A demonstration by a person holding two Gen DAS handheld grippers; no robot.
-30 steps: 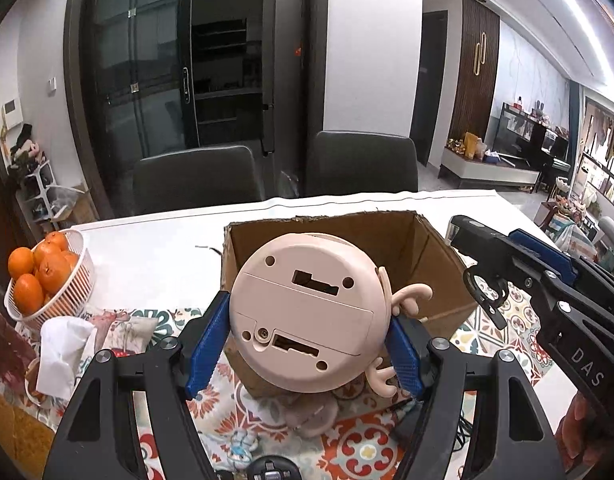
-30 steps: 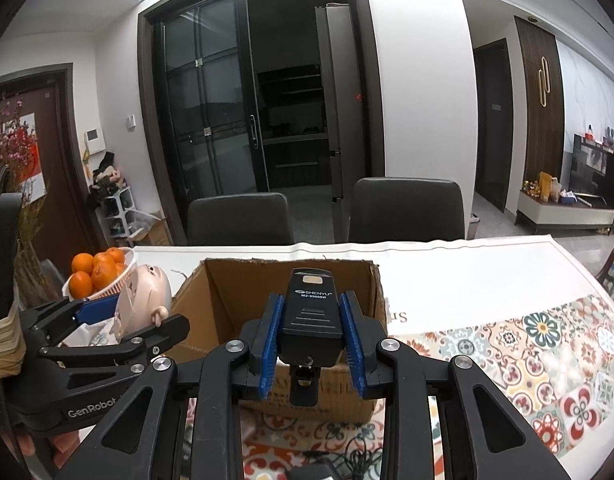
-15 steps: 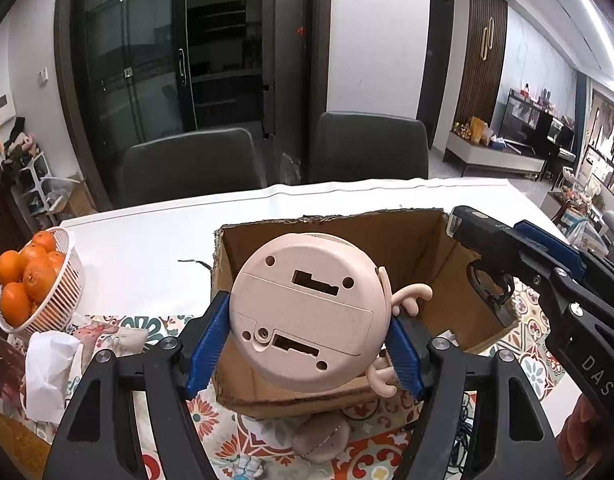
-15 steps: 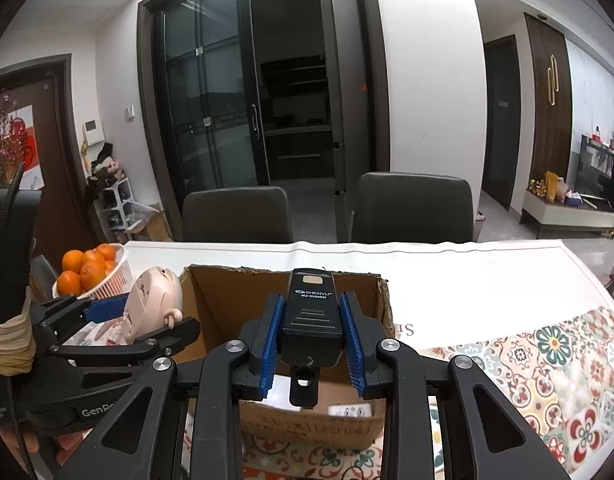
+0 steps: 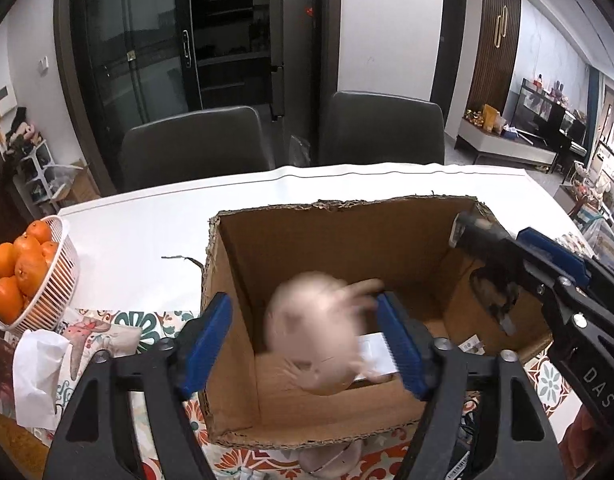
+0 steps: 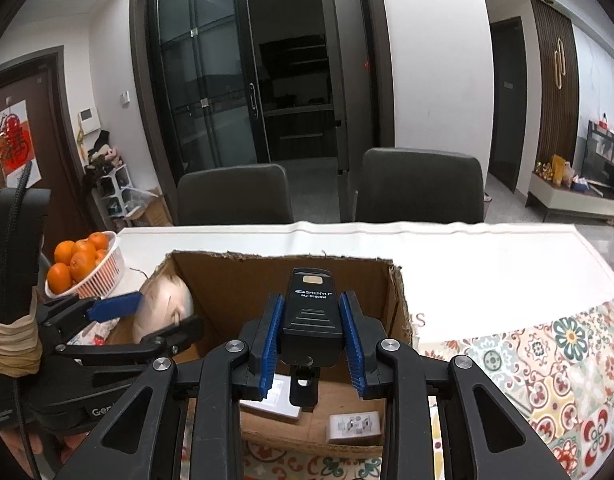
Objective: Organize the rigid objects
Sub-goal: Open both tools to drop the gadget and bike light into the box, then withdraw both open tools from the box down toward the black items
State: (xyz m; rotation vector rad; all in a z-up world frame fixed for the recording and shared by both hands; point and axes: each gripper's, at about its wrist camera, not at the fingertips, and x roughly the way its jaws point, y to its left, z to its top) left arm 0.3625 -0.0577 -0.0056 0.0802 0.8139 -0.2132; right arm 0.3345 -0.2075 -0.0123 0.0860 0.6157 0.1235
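Over the cardboard box [image 5: 243, 264], the left gripper [image 5: 307, 340] stands spread wide, and the blurred pink toy [image 5: 315, 336] falls free between its fingers. At three o'clock, the right gripper [image 6: 311, 336] is clamped on the black device [image 6: 311, 316] above the box; judging by this, its release comes next.

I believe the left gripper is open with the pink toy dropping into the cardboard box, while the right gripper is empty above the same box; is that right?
Not quite: the right gripper is not empty. The right wrist view shows it shut on a black device above the cardboard box. The rest holds: the left gripper is open, the blurred pink toy dropping into the box.
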